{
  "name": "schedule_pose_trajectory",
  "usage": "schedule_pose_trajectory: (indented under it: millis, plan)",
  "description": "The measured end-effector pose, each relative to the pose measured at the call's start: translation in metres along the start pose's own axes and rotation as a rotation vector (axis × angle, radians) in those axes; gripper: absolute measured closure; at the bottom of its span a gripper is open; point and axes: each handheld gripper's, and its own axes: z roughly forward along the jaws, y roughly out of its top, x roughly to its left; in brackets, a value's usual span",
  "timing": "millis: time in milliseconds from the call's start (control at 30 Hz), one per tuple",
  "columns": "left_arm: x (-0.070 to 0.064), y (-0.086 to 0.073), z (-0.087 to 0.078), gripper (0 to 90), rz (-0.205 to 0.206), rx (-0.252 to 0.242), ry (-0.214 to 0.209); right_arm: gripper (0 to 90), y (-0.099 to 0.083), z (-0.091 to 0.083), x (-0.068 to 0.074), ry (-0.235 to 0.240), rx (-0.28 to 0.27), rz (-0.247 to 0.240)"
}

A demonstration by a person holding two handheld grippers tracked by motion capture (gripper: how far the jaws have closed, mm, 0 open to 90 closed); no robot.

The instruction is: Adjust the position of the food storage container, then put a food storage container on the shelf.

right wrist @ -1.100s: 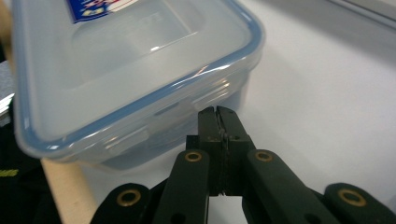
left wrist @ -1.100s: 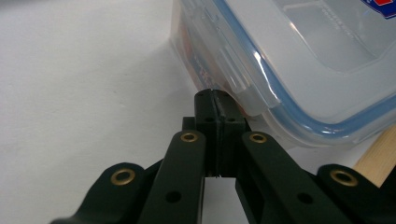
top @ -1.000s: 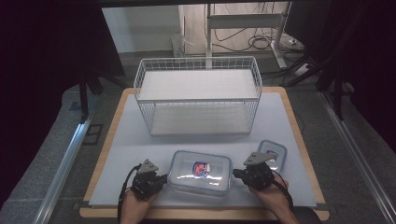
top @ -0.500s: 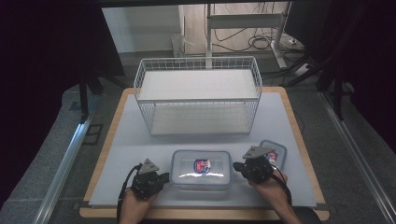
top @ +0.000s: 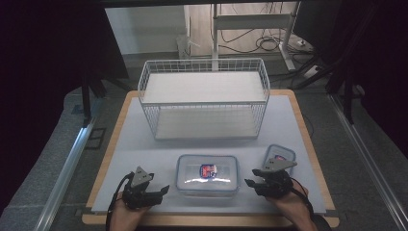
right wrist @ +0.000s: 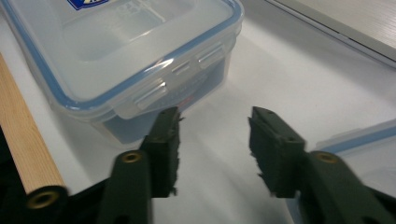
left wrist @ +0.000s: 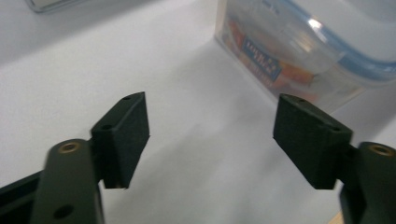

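Flanking the large container (top: 207, 174), both tongs gape empty, small container (top: 279, 157) just beyond the right tongs (top: 256, 184).

Bright table, dark surroundings

Overhead light whitens the mat (top: 144, 144) and leaves glare on the box lid (top: 207, 171); soft shadows lie beneath the jaws, which blur at the gripper views' bottom edges.

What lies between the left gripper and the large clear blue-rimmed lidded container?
Nothing: bare white table surface separates the left gripper from the container, per the left gripper view.
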Motion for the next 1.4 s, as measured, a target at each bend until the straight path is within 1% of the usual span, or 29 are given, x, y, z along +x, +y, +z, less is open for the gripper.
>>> schedule_pose_trajectory:
  millis: [133,167,300,433,467,667,833,867,1033,1133,1233,1300,1367,1400]
  plan:
    - [0.001,-0.003,-0.002,19.6,0.014,0.000,0.003,36.8,-0.002,0.000,-0.003,0.010,-0.020,0.009]
    - [0.002,-0.003,-0.002,16.5,0.014,0.000,0.004,34.3,-0.003,0.001,-0.004,0.011,-0.018,0.011]
    - [0.003,-0.004,-0.001,10.4,0.017,0.002,0.003,27.0,-0.005,0.004,-0.005,0.039,-0.016,0.020]
    - [0.002,-0.005,0.000,7.0,0.034,0.001,0.015,22.3,-0.005,0.007,-0.003,0.049,-0.013,0.003]
    - [0.003,-0.005,0.000,7.0,0.035,-0.002,0.012,21.5,-0.005,0.007,-0.003,0.052,-0.011,0.003]
    - [0.004,-0.006,0.000,6.0,0.031,-0.034,0.000,19.7,-0.005,0.008,-0.002,0.060,-0.012,0.002]
    - [0.005,-0.008,0.001,4.3,0.063,-0.054,0.013,18.9,-0.005,0.007,-0.001,0.057,-0.011,0.004]
    - [0.005,-0.008,0.001,4.0,0.063,-0.060,0.012,18.8,-0.004,0.007,0.000,0.057,-0.014,0.003]
    - [0.007,-0.008,0.001,2.9,0.042,-0.077,0.002,18.1,-0.003,0.005,0.002,0.060,-0.018,0.000]
    - [0.007,-0.007,0.002,2.7,0.030,-0.052,-0.002,17.6,-0.002,0.003,0.002,0.056,-0.024,-0.001]
    - [0.006,-0.005,0.003,2.7,0.016,-0.037,-0.022,17.1,0.000,-0.001,0.001,0.053,-0.028,0.005]
    - [0.005,-0.002,0.002,2.8,0.010,-0.034,-0.033,17.1,0.001,-0.003,0.000,0.046,-0.034,0.017]
    - [0.005,0.001,0.000,3.1,0.004,-0.042,-0.046,17.4,0.003,-0.005,-0.001,0.043,-0.041,0.036]
    - [0.004,0.003,-0.001,3.1,0.001,-0.051,-0.052,17.3,0.004,-0.006,-0.001,0.047,-0.043,0.054]
